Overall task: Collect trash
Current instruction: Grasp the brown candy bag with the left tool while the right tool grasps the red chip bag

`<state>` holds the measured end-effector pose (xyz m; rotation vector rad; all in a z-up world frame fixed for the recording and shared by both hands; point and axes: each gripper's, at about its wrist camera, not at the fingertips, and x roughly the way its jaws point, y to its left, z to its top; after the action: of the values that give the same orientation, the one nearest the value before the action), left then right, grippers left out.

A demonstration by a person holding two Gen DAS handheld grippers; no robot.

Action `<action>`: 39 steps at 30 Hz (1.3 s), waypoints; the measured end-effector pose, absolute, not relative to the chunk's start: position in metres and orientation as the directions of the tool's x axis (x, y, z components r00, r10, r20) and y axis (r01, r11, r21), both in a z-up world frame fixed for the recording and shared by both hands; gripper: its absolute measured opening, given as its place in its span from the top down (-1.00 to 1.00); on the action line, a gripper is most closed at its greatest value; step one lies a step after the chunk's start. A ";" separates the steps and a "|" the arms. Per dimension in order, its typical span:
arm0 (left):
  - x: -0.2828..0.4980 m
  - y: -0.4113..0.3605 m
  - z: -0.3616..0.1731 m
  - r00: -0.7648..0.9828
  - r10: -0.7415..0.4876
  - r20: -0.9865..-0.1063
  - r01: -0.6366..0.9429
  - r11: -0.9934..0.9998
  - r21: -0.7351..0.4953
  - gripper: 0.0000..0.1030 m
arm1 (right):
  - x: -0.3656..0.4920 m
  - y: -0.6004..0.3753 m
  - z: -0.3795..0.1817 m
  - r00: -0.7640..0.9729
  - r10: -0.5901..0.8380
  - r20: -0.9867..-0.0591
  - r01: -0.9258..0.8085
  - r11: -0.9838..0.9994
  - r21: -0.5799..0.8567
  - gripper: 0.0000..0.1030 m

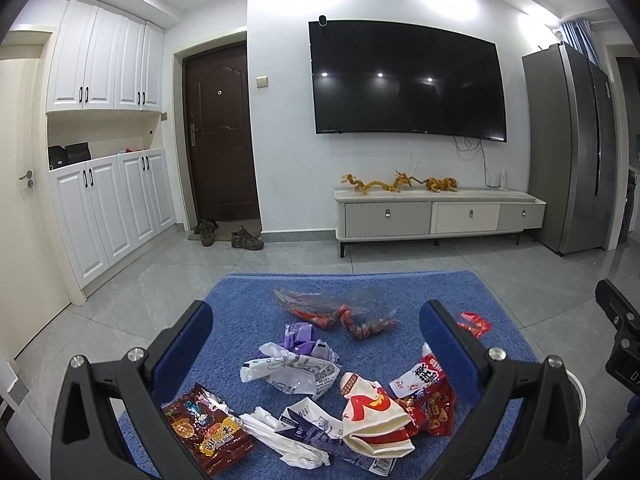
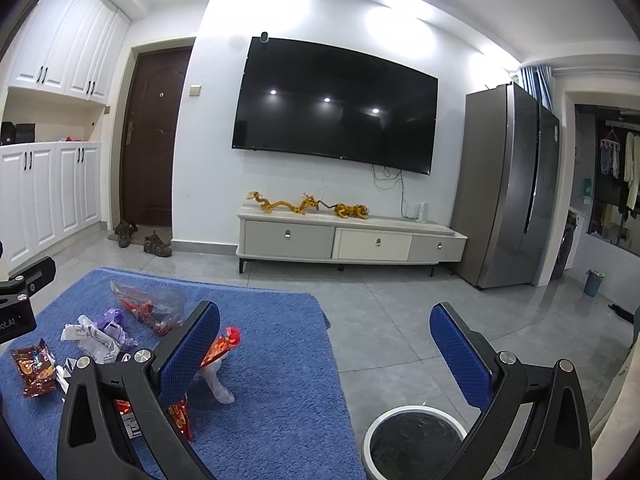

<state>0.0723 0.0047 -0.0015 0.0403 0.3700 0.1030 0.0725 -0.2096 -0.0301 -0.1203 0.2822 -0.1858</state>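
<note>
Several snack wrappers lie scattered on a blue rug (image 1: 248, 292). In the left wrist view I see a brown-red packet (image 1: 206, 428), a white and red wrapper (image 1: 374, 416), a crumpled white wrapper (image 1: 292, 372), a purple wrapper (image 1: 298, 336) and a clear bag with red print (image 1: 336, 310). My left gripper (image 1: 316, 344) is open above the pile and holds nothing. My right gripper (image 2: 326, 344) is open and empty, over the rug's right edge. A round bin with a white rim (image 2: 374, 430) and black liner sits below it. A red wrapper (image 2: 226, 344) lies by its left finger.
Grey tiled floor surrounds the rug (image 2: 280, 360). A TV stand (image 2: 352, 236) and wall TV stand ahead, a grey fridge (image 2: 508, 188) at the right, white cabinets (image 1: 108, 204) and a brown door (image 1: 220, 136) at the left. Shoes (image 1: 246, 238) lie by the door.
</note>
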 end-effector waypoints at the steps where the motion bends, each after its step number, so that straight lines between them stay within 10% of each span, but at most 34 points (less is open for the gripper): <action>1: 0.074 0.005 -0.003 0.925 0.107 -0.364 -0.093 0.994 0.056 -1.00 | 0.074 -0.209 -0.032 0.942 -0.195 -0.272 0.160 0.977 -0.144 -1.00; 14: 0.080 0.075 -0.032 0.874 0.138 -0.467 -0.146 0.989 0.018 -1.00 | 0.096 -0.198 -0.066 0.886 0.099 -0.454 -0.115 0.993 -0.009 -0.95; 22: 0.063 0.160 -0.083 0.754 0.201 -0.626 -0.251 0.968 0.008 -1.00 | 0.133 -0.166 -0.125 0.730 0.334 -0.596 -0.293 0.941 0.169 -0.52; 39: 0.091 0.183 -0.144 0.619 -0.126 -0.775 -0.178 0.939 -0.294 -0.76 | 0.189 -0.148 -0.176 0.583 0.461 -0.668 -0.311 0.887 0.341 -0.03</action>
<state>0.0910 0.1830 -0.1440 -0.3621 0.9083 0.0304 0.1893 -0.1476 -0.1757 0.1954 0.8340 0.4539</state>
